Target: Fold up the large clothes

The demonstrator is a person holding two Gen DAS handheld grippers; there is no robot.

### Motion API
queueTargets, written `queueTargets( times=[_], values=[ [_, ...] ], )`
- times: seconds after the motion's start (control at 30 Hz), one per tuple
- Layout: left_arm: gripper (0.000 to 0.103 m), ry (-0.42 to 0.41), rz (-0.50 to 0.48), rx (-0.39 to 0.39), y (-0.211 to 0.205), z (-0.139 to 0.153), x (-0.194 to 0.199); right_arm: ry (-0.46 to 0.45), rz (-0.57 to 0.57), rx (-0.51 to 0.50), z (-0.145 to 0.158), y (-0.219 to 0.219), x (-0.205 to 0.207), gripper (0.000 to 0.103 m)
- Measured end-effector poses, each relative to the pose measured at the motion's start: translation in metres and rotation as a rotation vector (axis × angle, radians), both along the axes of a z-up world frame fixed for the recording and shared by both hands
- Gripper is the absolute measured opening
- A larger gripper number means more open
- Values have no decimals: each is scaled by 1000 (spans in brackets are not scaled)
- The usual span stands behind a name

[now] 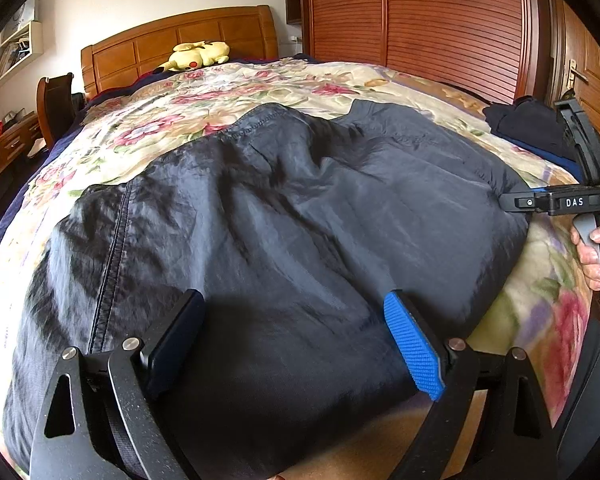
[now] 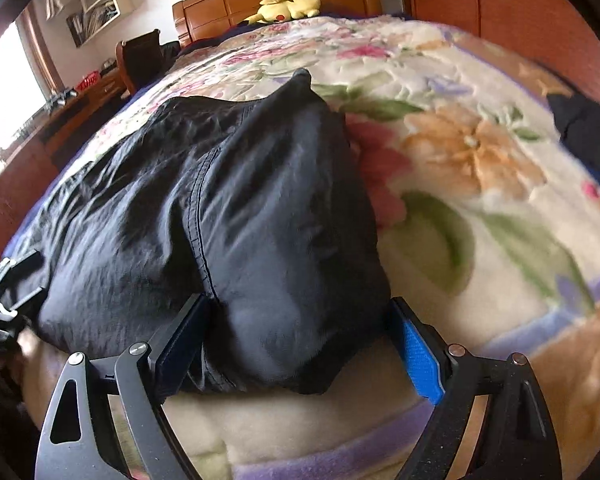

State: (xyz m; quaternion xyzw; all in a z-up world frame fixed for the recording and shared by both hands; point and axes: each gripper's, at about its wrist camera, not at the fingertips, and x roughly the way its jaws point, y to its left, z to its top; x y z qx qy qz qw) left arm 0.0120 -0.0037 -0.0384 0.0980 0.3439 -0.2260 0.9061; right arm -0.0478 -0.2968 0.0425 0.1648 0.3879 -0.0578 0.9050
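- We see a dark navy jacket, shiny and crinkled, spread over the near part of a floral blanket on the bed; stitched seams run across it.
- In the right wrist view the jacket looks partly folded: a bulky near corner sits right at the blanket's edge.
- Left gripper: jaws wide apart, hovering over the jacket's near part, fabric below and between the fingers, no pinch that we can see.
- Right gripper: jaws wide, straddling the bulky folded corner; fabric fills the gap and meets the left finger. We can't tell if the pads actually press.
- From the left wrist view, the right gripper shows at the jacket's right edge, one finger tip against the fabric, a hand on its handle.
- A pile of dark clothes lies on the far right of the blanket, apart from the jacket.
- Yellow plush toy lies by the wooden headboard.
- Reddish slatted wardrobe right of the bed; wooden desk and chair on the left.
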Motion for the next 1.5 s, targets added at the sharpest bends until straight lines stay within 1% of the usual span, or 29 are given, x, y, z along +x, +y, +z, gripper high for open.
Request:
queueTargets(
  times=[0.03, 0.07, 0.1, 0.17, 0.2, 0.3, 0.33, 0.37, 0.43, 0.53, 0.7, 0.8, 0.9, 1.07, 1.2, 1.33, 1.5],
  values=[
    [92, 0, 0, -1, 0, 0, 0, -2, 5, 2, 0, 0, 0, 83],
    [92, 0, 0, 0, 0, 0, 0, -5, 14, 11, 0, 1, 0, 78],
    [92, 0, 0, 0, 0, 0, 1, -7, 20, 21, 1, 2, 0, 76],
    [92, 0, 0, -1, 0, 0, 1, -10, 34, 33, 1, 3, 0, 67],
    [92, 0, 0, 0, 0, 0, 0, -11, 39, 36, 1, 3, 0, 65],
    [92, 1, -1, -1, 0, 0, 1, -19, 65, 67, 2, 0, -1, 52],
    [92, 1, -1, -2, 0, 0, 1, -24, 79, 78, 3, -2, -2, 44],
    [92, 2, -1, -3, 0, 0, 1, -27, 90, 75, 5, -2, -2, 38],
    [92, 1, -2, -6, 0, 0, 1, -34, 108, 52, 12, 0, -1, 31],
    [92, 8, -5, -23, 3, 0, 0, -74, 115, 30, 29, 2, -3, 23],
    [92, 5, -13, -14, 8, 0, -4, -148, 137, -47, 66, 18, -2, 20],
    [92, 10, -24, 7, 8, -2, -7, -188, 149, -77, 84, 31, 3, 19],
    [92, 8, -26, 14, 7, -2, -8, -221, 162, -106, 96, 47, 5, 19],
    [92, -9, -7, -37, 21, 10, -13, -257, 190, -140, 107, 69, 17, 18],
    [92, -43, 35, -78, 46, 27, -17, -279, 228, -172, 114, 85, 25, 18],
    [92, -88, 104, -116, 85, 46, -23, -300, 283, -214, 125, 110, 43, 17],
    [92, -137, 168, -169, 131, 59, -36, -328, 383, -267, 133, 160, 68, 16]
  ],
)
